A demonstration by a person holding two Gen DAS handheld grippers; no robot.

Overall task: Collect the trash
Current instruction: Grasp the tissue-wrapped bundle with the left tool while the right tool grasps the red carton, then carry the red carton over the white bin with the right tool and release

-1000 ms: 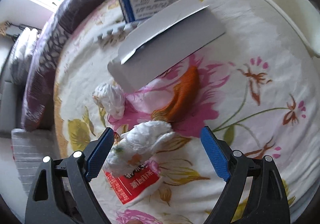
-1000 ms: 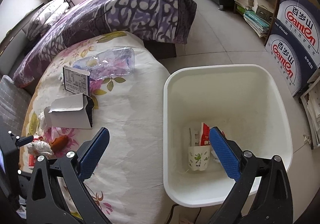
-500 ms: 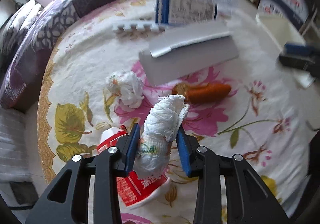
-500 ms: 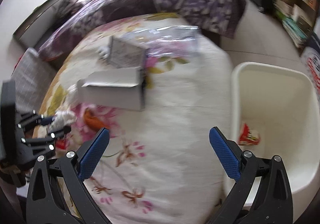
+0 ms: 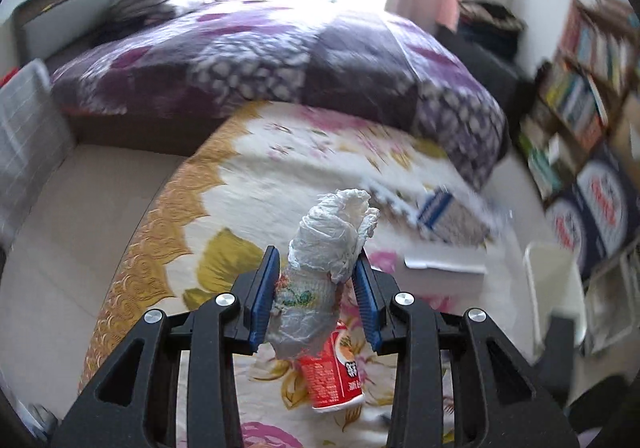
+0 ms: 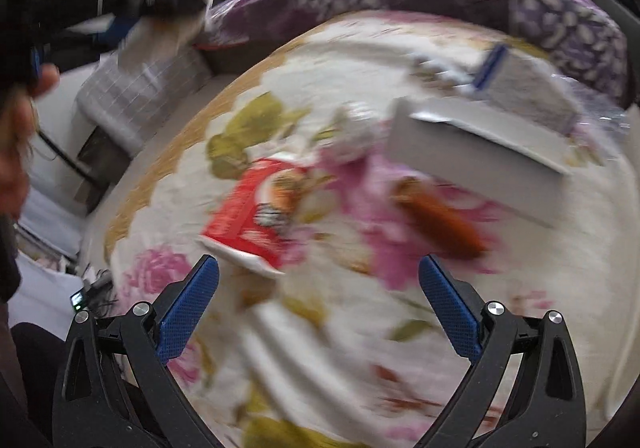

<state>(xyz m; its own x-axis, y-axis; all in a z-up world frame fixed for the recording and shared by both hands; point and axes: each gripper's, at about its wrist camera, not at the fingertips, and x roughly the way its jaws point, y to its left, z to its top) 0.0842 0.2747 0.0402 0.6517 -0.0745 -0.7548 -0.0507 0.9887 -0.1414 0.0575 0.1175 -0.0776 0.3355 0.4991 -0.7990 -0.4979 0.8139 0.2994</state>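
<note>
My left gripper (image 5: 316,272) is shut on a crumpled white tissue wad (image 5: 326,260), lifted above the flowered bed sheet (image 5: 248,184). Below it lies a red snack wrapper (image 5: 334,376). The white trash bin (image 5: 554,288) stands at the right edge of that view. In the right wrist view my right gripper (image 6: 319,280) hangs open over the sheet, empty. Ahead of it lie the red wrapper (image 6: 252,216), an orange-brown carrot-like piece (image 6: 438,220), another white tissue ball (image 6: 356,132) and a grey open carton (image 6: 480,156). The left gripper with its tissue shows blurred at the top left (image 6: 172,4).
A blue-and-white box (image 6: 516,76) and clear plastic packaging (image 6: 600,116) lie behind the carton. A purple patterned quilt (image 5: 280,64) covers the far half of the bed. Bookshelves and printed cardboard boxes (image 5: 600,208) stand at the right. A person's hand (image 6: 20,120) shows at the left edge.
The left gripper closed on the tissue wad and lifted it off the sheet, rolling as it rose. The right gripper swung from over the bin to over the trash on the bed.
</note>
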